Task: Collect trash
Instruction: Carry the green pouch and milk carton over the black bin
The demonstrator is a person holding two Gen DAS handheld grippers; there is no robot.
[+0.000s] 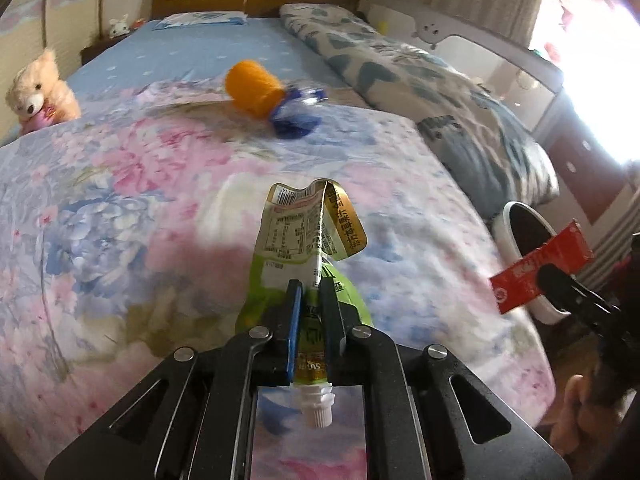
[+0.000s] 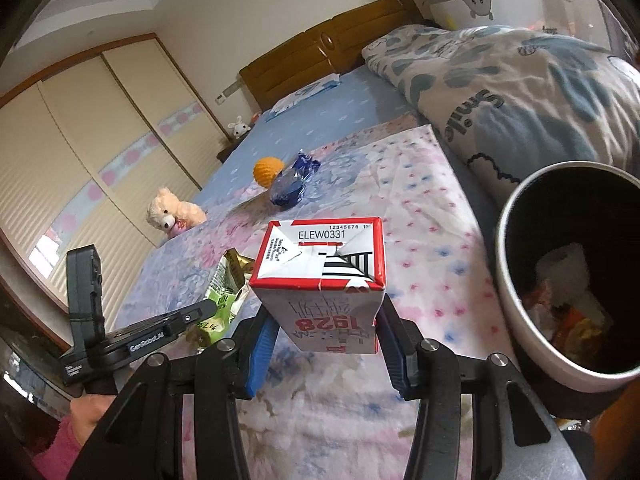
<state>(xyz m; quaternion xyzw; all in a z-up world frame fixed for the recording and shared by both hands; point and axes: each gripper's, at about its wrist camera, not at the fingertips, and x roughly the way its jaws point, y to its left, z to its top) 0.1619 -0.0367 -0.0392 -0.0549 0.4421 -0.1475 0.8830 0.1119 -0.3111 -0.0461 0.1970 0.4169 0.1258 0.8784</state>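
trash in both hands over a floral bed [image 2: 420, 208]: the left tongs [image 1: 311, 292] are pinched nearly closed on a crumpled green drink pouch [image 1: 308, 236], its spout toward the camera; the right tongs [image 2: 326, 332] are spread to box width, clamping a red and white carton [image 2: 324, 276]. a part-full bin [image 2: 516, 320] sits just right of the carton. likely risks: the floppy pouch slipping from its thin pinch, or the carton clipping the bin's rim. a blue wrapper [image 2: 292, 184] and orange ball [image 2: 267, 172] lie farther up the bed.
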